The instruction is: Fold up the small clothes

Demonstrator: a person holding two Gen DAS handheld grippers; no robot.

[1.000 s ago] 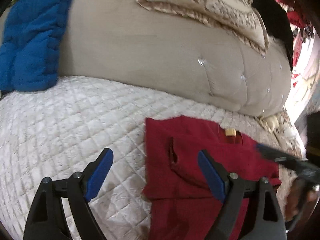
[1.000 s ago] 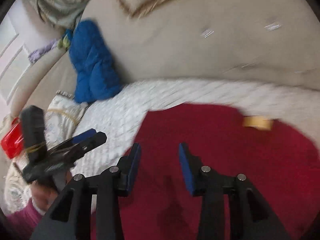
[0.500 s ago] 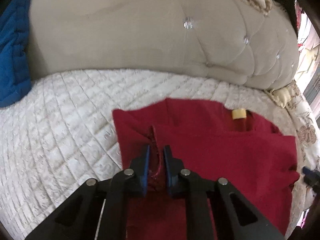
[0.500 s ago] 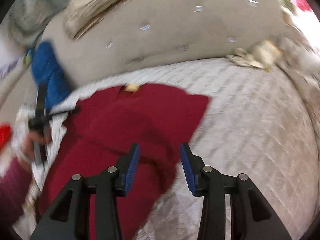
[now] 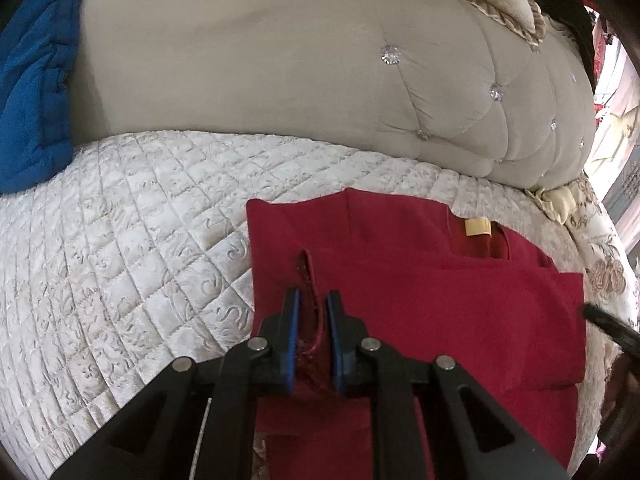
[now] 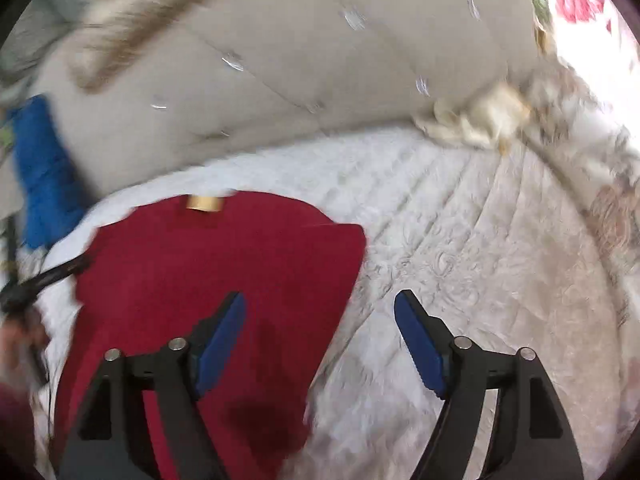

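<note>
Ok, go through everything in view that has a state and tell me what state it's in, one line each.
Small dark red shirt: partly folded, flat on the white quilted cover.
Left gripper: shut on a raised hem of the shirt.
Right gripper: jaws opening, nothing pinched, over the shirt's right edge.
Blue quilted cloth: bunched against the backrest.

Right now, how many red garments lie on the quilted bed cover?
1: a dark red knit top lies flat on the white quilted bed cover below the beige tufted headboard. Others may lie outside these views.
</note>
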